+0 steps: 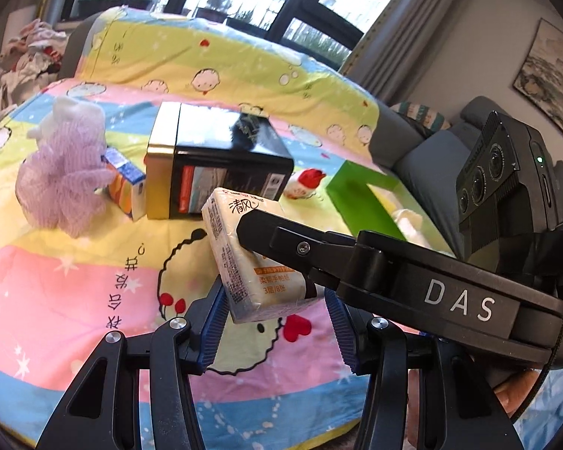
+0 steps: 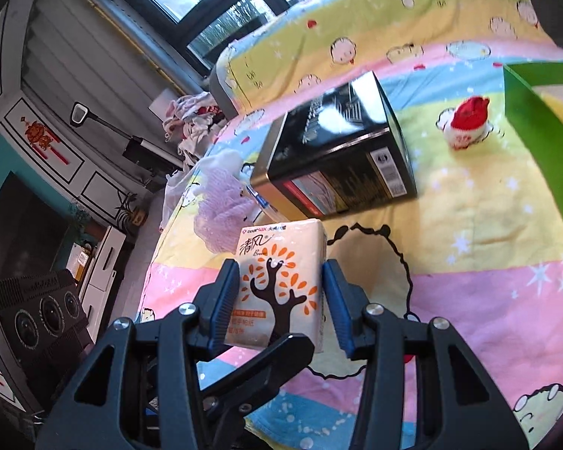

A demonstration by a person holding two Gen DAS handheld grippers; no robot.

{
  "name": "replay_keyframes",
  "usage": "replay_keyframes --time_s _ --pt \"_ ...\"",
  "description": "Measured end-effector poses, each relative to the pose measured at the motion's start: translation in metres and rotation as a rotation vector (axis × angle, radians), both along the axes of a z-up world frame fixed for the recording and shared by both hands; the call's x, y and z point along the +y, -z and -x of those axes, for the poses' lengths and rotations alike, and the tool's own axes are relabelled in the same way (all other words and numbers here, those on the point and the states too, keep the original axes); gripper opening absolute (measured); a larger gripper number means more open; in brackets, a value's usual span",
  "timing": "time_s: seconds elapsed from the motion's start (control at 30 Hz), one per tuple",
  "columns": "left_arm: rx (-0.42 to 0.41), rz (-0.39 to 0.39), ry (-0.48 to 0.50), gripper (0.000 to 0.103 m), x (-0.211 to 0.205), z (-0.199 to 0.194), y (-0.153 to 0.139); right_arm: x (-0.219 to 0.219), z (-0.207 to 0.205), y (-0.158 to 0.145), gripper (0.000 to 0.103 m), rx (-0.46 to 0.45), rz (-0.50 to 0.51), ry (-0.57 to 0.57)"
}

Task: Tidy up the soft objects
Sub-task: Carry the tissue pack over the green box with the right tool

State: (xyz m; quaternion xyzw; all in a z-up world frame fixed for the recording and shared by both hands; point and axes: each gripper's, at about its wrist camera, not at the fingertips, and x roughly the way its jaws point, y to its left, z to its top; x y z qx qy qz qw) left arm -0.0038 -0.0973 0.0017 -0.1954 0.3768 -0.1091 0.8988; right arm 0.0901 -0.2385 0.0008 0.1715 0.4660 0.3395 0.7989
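A cream tissue pack with an orange tree print is held above the cartoon bedspread. My right gripper is shut on its two sides. In the left wrist view the same pack hangs between the open blue pads of my left gripper, and the right gripper's black finger crosses over it. A lilac mesh bath puff lies at the left, also seen in the right wrist view. A small red-and-white plush lies near the green box; it also shows in the right wrist view.
A black and gold box lies on its side mid-bed, with a small blue-orange carton beside it. A green open box sits at the right edge. A pile of clothes lies beyond the bed. The bedspread covers everything.
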Motion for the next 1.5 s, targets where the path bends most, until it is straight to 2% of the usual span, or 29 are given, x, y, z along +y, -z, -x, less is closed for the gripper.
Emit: replay_keyframes --time_s 0.47,0.87,1.5 --pt "-0.105 -0.03 0.049 0.052 -0.021 0.006 -0.028 -0.023 0.016 -0.03 0.047 -0.118 -0.026 0.051" --pt "-0.151 -0.07 0.179 0.052 -0.074 -0.016 -0.044 -0.08 0.016 -0.042 0.047 -0.154 -0.065 0.194" --pt "-0.136 -0.074 0.369 0.052 -0.148 -0.055 -0.034 -0.157 0.007 -0.029 0.047 -0.105 -0.078 0.42"
